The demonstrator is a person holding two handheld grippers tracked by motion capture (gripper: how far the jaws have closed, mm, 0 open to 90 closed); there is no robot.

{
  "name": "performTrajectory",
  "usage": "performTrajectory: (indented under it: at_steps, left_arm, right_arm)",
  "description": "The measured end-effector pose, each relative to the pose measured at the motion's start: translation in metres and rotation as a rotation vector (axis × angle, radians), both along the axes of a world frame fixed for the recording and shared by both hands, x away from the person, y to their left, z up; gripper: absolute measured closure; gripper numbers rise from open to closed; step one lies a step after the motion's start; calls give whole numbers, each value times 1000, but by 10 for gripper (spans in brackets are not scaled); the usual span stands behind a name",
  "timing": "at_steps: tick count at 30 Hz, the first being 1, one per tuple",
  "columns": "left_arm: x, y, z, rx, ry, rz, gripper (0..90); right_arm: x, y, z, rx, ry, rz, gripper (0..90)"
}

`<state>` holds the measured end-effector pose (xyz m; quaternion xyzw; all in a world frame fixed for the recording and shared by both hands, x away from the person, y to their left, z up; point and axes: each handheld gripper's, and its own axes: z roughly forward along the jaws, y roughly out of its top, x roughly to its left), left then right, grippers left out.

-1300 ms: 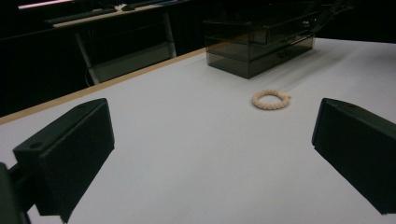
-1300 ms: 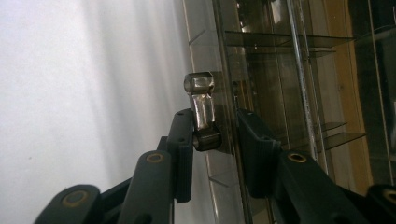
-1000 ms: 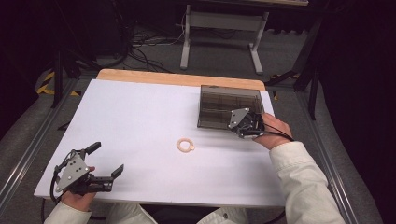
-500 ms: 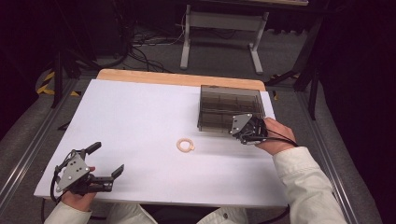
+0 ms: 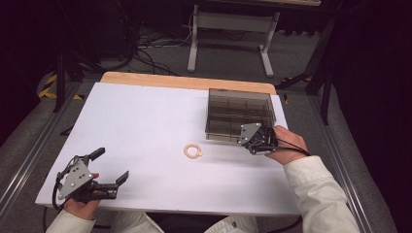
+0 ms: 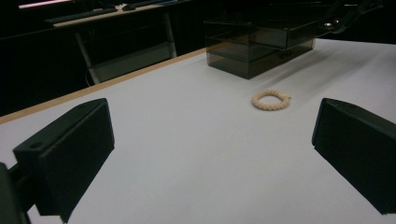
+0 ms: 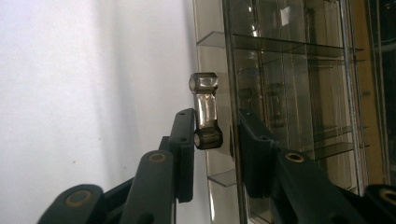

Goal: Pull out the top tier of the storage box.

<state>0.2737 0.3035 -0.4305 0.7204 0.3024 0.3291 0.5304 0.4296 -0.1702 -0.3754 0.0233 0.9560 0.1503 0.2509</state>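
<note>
A smoky clear compartment box (image 5: 240,109) stands at the table's back right, and I see it again in the left gripper view (image 6: 257,51). My right gripper (image 5: 245,140) is at its near front wall. In the right gripper view the box's small latch (image 7: 205,109) stands between the jaws of the right gripper (image 7: 214,116). One pad touches the latch and a thin gap shows at the other. A beige beaded ring (image 5: 192,151) (image 6: 271,99) lies mid-table. My left gripper (image 5: 111,164) (image 6: 210,140) rests open and holds nothing at the near left corner.
The white table top (image 5: 145,111) has a wooden strip along its far edge. Metal rails run along both sides. A desk frame and cables stand on the floor beyond.
The right hand has edged slightly toward the near side along the box's front. The left hand, ring and box are where they were.
</note>
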Motion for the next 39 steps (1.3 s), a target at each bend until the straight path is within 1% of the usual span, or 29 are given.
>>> performTrajectory:
  at_steps: [7,12,15,18,19,22,23,25,27,29,30,31,34,35,39]
  left_arm:
    - [0,0,0,-1,0,1,1]
    - [0,0,0,-2,-3,2,1]
    - [0,0,0,-2,-2,3,1]
    - [0,0,0,-3,-3,3,1]
    - [0,0,0,-1,-3,2,1]
    - [0,0,0,-4,-2,1,1]
    - [0,0,0,-4,-2,1,1]
    - [-1,0,0,-3,-2,0,1]
    - [0,0,0,-3,-2,1,1]
    - [-1,0,-1,-13,-1,13,1]
    - [0,0,0,-3,-3,1,1]
    - [0,0,0,-4,-1,2,1]
    - [0,0,0,1,-3,2,1]
    - [-1,0,-1,-6,-1,15,1]
    - [-1,0,-1,-11,-1,17,1]
  right_arm:
    - [-1,-2,0,8,6,-3,699]
    - [-1,-2,-1,1,6,-2,697]
    - [-1,-2,-1,16,20,4,640]
    - [-2,-2,2,51,38,10,574]
    - [-3,-2,4,73,35,11,556]
    - [-5,0,10,115,28,13,527]
    - [-7,2,11,146,18,-5,517]
    - [-9,4,16,175,6,6,502]
    - [-11,5,21,201,12,13,487]
    - [-13,7,25,243,10,6,475]
    - [-14,7,27,258,7,4,468]
    - [-15,8,29,273,6,7,461]
    - [-16,10,32,288,-4,8,450]
    - [-16,10,32,291,-10,8,447]
    - [-17,12,35,304,-17,5,438]
